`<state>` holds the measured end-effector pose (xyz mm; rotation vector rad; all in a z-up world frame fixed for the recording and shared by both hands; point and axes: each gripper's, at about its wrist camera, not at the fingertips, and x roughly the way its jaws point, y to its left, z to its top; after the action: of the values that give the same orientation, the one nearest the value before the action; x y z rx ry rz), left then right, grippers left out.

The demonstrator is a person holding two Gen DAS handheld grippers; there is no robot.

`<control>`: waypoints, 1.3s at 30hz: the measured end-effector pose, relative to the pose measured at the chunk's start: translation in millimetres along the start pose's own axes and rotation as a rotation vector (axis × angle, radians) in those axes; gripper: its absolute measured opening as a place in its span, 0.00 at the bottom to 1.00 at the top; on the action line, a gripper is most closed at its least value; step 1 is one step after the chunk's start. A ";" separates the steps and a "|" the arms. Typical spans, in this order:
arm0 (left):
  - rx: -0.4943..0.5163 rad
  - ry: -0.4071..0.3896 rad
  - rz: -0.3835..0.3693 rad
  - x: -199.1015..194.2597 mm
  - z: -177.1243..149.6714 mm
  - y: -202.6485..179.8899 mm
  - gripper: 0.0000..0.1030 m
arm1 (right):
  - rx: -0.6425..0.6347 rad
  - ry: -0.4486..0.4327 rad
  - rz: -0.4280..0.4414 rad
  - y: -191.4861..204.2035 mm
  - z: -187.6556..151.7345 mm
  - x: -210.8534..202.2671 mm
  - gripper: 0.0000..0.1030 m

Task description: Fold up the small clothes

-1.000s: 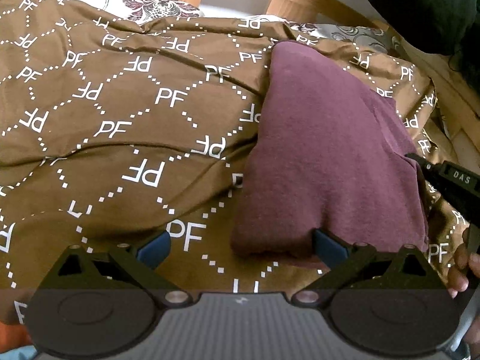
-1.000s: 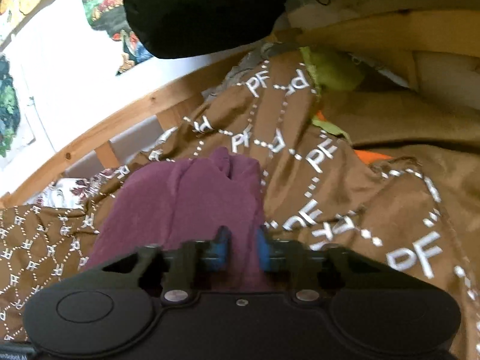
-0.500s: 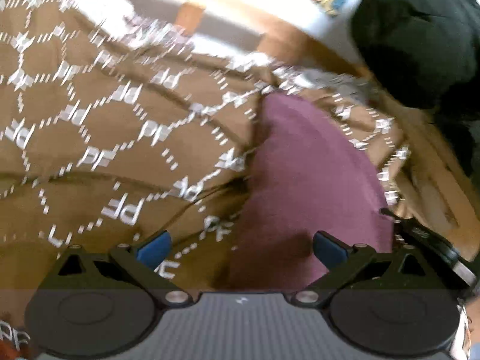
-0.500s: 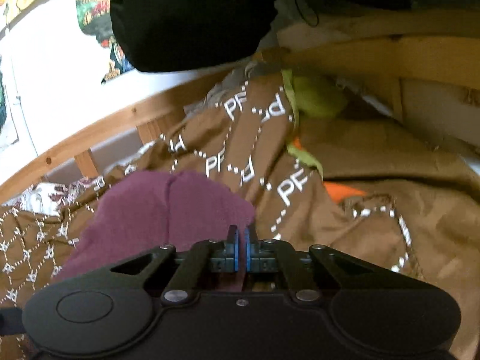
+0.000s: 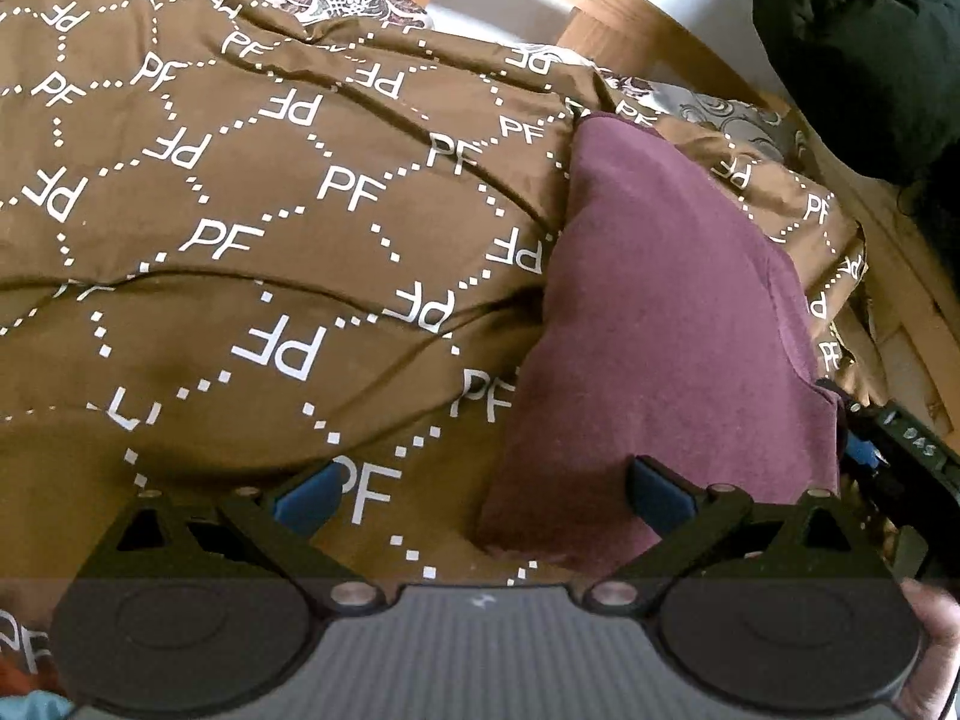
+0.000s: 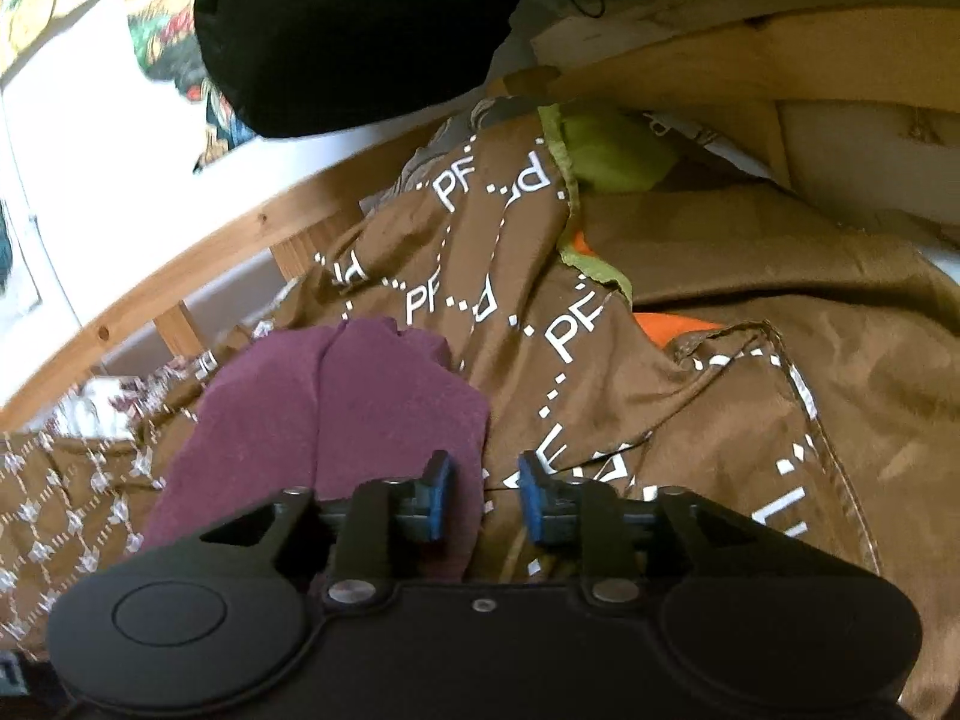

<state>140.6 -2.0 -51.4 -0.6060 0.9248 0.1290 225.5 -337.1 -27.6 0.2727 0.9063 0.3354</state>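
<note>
Brown patterned bedding [image 5: 252,300] is carrying the maroon garment [image 5: 672,324], lying folded at centre-right of the left view. A fold seems to be finishing; smoothing or setting it aside probably comes next. Right tool [image 6: 483,495] has just been opening, its jaws letting go of the garment's edge. Left tool [image 5: 480,495] is gaping wide, holding nothing.

Two wrist cameras, both close above the bed and tilted down.

The left wrist view looks along its fingers over the brown cover [image 5: 252,252] toward the wooden rail [image 5: 630,18] at the bed's far edge. The right wrist view faces the same rail [image 6: 198,264], probably nearer the bed's corner. Both share the maroon garment [image 5: 672,312] [image 6: 336,402], the cover and a black bundle [image 6: 348,24].
</note>
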 end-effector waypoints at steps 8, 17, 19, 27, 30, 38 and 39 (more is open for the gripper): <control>0.001 -0.003 0.006 -0.3 -1.7 -0.7 0.99 | 0.018 -0.018 0.095 4.1 -1.0 -4.5 0.78; 0.000 -0.004 0.014 3.9 -6.0 4.1 1.00 | -0.169 0.016 0.024 25.9 -18.3 7.4 0.95; 0.008 -0.012 0.014 3.8 -8.0 4.4 1.00 | -0.194 0.018 0.031 28.6 -22.0 7.5 0.99; 0.019 -0.027 0.019 3.6 -11.4 3.3 1.00 | -0.022 -0.042 0.122 13.3 -11.2 -3.6 0.97; 0.023 -0.031 0.022 3.6 -12.5 2.4 1.00 | -0.024 -0.075 0.102 12.4 -3.2 -3.7 0.85; 0.046 -0.032 0.021 4.4 -13.4 1.9 1.00 | -0.237 -0.126 0.161 24.6 24.6 35.8 0.58; 0.049 -0.032 0.020 4.4 -13.5 1.9 1.00 | -0.266 -0.118 0.168 26.9 27.9 40.5 0.58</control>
<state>133.0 -8.4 -61.7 -0.5476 0.9005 0.1336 266.5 -298.9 -30.3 0.1219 0.7144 0.5839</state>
